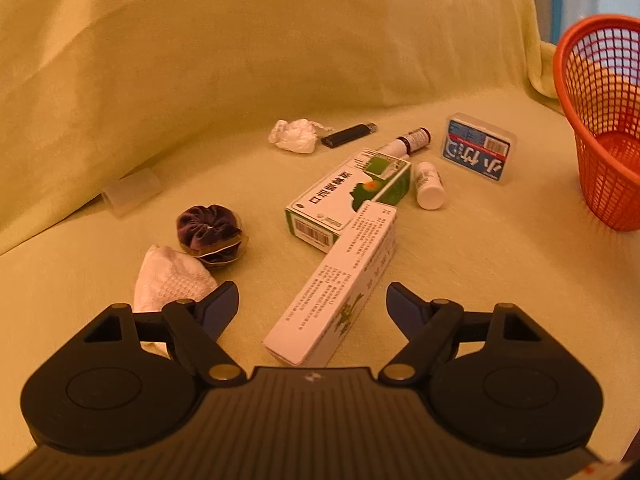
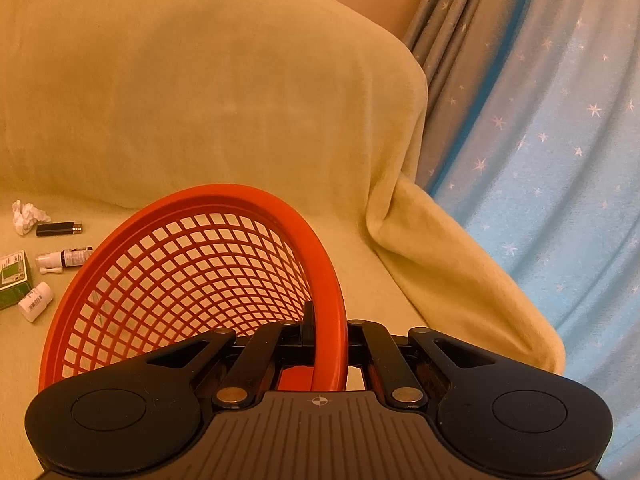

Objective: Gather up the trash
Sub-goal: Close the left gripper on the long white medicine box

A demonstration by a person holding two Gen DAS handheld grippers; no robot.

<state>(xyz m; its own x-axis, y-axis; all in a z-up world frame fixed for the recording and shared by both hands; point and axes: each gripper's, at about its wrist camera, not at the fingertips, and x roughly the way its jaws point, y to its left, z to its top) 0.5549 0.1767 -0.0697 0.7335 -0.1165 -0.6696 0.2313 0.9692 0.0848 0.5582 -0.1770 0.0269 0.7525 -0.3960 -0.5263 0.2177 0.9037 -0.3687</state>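
Both grippers up close: left gripper (image 1: 312, 304) spread wide over the long white box (image 1: 336, 288), right gripper (image 2: 326, 334) pinched onto the rim of the orange basket (image 2: 248, 200).

Looks like the right one keeps the basket steady and tipped toward the mess so stuff can get dropped in, jaws clamped on the rim at the near right side. Left jaws are fully apart, holding nothing, with the box's near end sitting between the fingertips, so I'd guess that's the next grab. Beyond it on the yellow blanket (image 1: 280, 60): a green box (image 1: 352, 196) touching the white one, a small white bottle (image 1: 430, 186), crumpled tissue (image 1: 294, 135) and a black lighter (image 1: 348, 135) farther back, a white cloth (image 1: 168, 276) near left. In the left view the basket sits far right, well apart from the boxes.
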